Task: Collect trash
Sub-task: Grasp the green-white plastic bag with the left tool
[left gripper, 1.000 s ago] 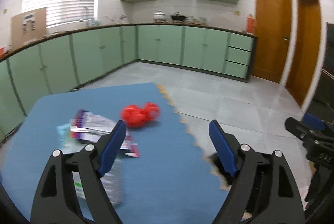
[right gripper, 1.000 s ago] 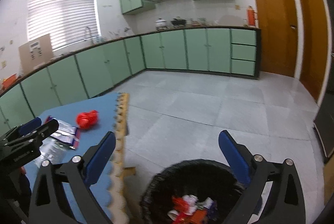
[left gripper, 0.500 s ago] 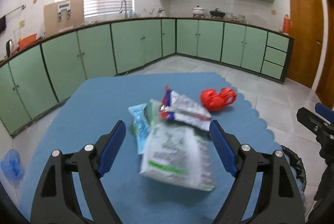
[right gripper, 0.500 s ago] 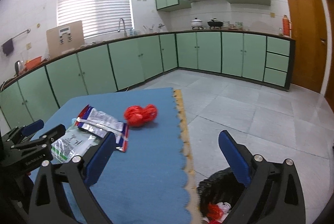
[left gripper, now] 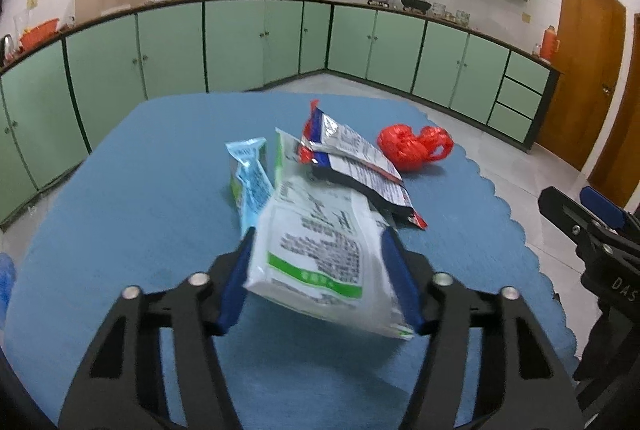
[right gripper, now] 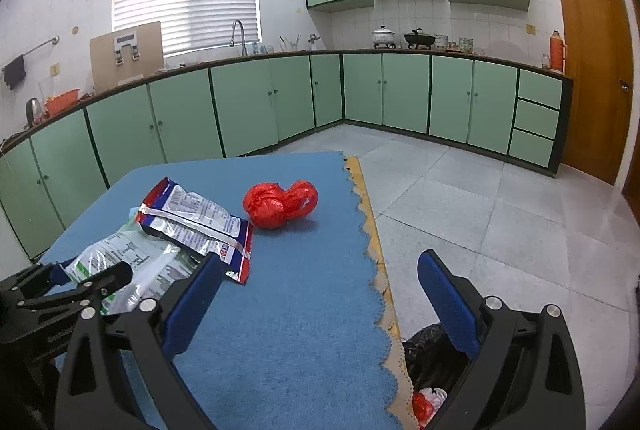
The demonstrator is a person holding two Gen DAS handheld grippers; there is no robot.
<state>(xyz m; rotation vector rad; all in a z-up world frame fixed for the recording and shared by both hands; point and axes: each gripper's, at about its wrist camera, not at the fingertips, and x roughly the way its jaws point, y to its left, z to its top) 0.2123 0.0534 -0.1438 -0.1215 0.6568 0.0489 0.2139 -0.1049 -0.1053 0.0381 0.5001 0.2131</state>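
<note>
Blue table (right gripper: 304, 310), snack wrappers (right gripper: 192, 218), red bag (right gripper: 280, 203), near its edge

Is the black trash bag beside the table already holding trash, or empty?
Holding trash: the black trash bag is open-topped, with red and white scraps visible inside.

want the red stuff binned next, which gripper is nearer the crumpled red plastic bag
Right. The right gripper is empty, just short of the crumpled red plastic bag; the left gripper sits farther back, closing around a white and green pouch.
</note>
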